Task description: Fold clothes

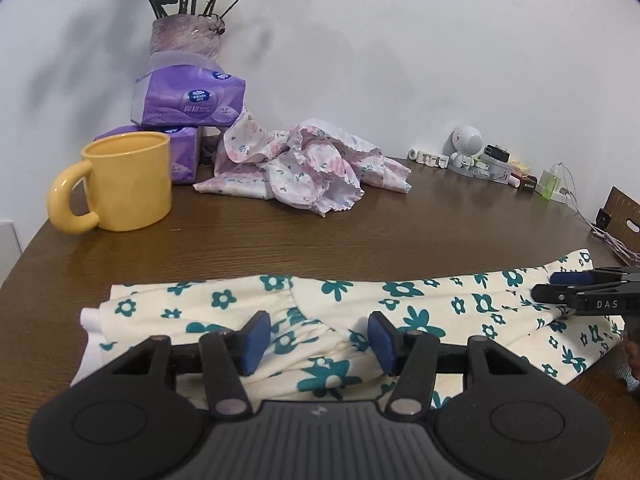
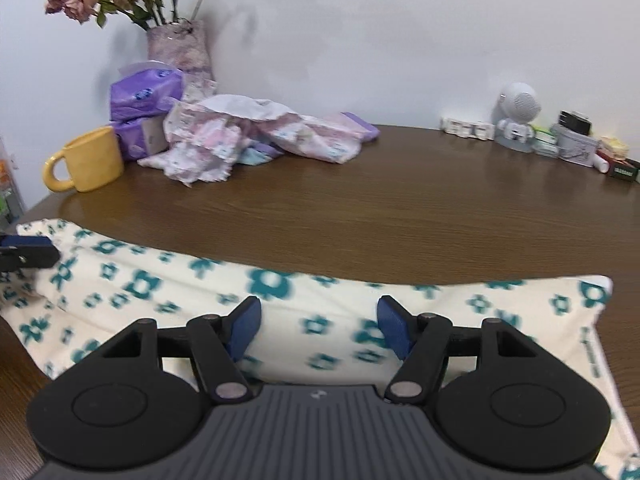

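A cream garment with teal flowers lies flat along the front of the brown table. My left gripper hovers over its gathered left part, jaws open, with cloth below the blue pads but not pinched. My right gripper stands open over the garment further right, holding nothing; its tip also shows in the left wrist view. The left gripper's tip shows at the left edge of the right wrist view. A crumpled pink floral garment lies at the back.
A yellow mug stands at the back left beside purple tissue packs and a vase of flowers. A white robot figure, small boxes and cables line the back right by the wall.
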Motion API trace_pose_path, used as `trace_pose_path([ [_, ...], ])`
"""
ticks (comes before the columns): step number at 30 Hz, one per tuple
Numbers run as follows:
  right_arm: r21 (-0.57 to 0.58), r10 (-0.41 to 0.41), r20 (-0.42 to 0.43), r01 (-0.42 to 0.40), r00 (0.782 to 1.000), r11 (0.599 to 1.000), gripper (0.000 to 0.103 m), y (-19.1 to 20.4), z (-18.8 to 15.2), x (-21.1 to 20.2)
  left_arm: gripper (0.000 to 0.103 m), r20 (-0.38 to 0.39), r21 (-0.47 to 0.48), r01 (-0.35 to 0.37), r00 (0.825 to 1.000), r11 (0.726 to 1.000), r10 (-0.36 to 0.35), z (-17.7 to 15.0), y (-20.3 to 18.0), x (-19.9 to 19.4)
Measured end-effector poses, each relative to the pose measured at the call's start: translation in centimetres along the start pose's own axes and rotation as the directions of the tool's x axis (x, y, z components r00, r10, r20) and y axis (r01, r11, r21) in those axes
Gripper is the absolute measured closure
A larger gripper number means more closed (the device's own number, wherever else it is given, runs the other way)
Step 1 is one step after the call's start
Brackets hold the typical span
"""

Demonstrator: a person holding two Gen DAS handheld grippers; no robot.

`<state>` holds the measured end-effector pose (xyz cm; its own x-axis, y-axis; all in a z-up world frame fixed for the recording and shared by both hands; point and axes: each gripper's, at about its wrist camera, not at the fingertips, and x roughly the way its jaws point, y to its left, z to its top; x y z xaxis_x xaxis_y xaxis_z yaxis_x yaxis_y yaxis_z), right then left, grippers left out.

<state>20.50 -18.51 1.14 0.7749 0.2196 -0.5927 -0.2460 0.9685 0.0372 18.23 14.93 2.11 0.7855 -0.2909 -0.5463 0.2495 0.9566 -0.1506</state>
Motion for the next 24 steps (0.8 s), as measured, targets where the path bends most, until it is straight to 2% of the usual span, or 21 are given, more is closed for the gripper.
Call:
trace_pose_path([
  [6,0.018,-0.026,-0.007,0.026,1.0,0.999,0.04,-3.1,-0.8,-1.1,0.049,-0.001,-0.004,0.008,1.0,1.0,-0.008,0.0,0.1,-0.1],
  [15,0.022,-0.025,0.005,0.025,1.0,0.999,0.061,-4.9,-1.1,-2.4,0.048,-0.003,-0.003,0.012,1.0,1.0,-0.012,-0.1,0.1,-0.2],
  [17,0.028,-0.029,0.007,0.029,1.0,0.999,0.07,-5.4,-1.1,-2.6,0.047,-0.003,-0.002,0.012,1.0,1.0,-0.012,-0.1,0.1,-0.2],
  [20,0.04,-0.031,0.009,0.03,0.999,0.999,0.075,-6.0,-1.2,-2.8,0.046,-0.004,0.001,0.014,1.0,1.0,-0.014,-0.1,0.0,-0.2],
  [24,0.055,-0.051,0.015,0.05,0.999,0.997,0.077,-6.8,-1.2,-3.1,0.045,-0.005,0.006,0.014,1.0,1.0,-0.014,-0.1,0.0,-0.2],
])
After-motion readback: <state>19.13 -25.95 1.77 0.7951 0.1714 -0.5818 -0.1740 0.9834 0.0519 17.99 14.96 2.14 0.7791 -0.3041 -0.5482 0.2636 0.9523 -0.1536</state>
